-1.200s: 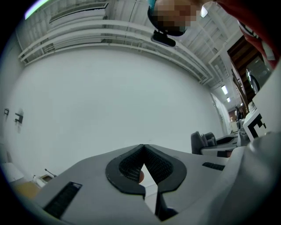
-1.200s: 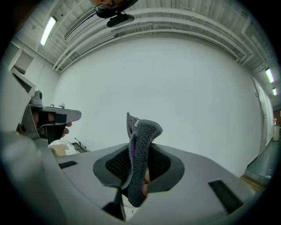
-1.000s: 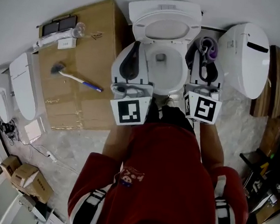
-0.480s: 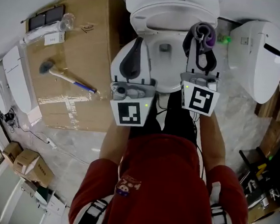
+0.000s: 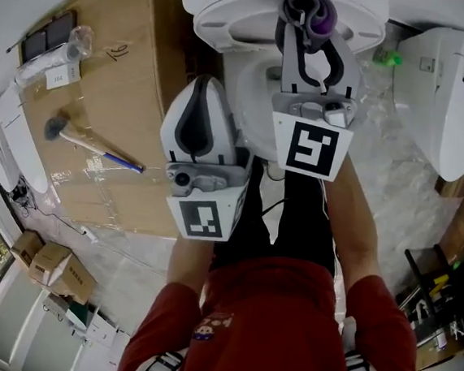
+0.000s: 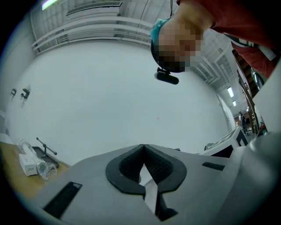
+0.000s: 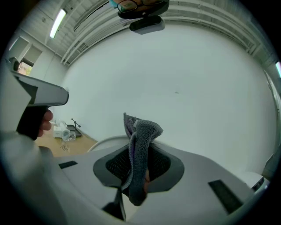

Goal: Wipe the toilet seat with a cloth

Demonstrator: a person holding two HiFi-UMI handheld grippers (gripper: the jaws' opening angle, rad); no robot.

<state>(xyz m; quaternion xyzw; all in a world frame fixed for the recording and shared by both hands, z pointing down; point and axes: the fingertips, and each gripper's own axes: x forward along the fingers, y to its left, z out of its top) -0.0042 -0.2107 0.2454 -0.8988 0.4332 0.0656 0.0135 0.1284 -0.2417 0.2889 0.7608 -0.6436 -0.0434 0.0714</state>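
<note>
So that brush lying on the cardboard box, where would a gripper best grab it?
Probably the slim handle, near its middle, coming straight down with the jaws set across it. The brush lies flat on the cardboard box, so only its top side is free, and its dark head looks too bulky to pinch.

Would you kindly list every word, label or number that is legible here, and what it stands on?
Nothing is legible.
White packet on the cardboard box: label print too small to read.
Emblem on the red shirt: too blurred to read.
Marker cubes: black-and-white squares, no letters.
</note>
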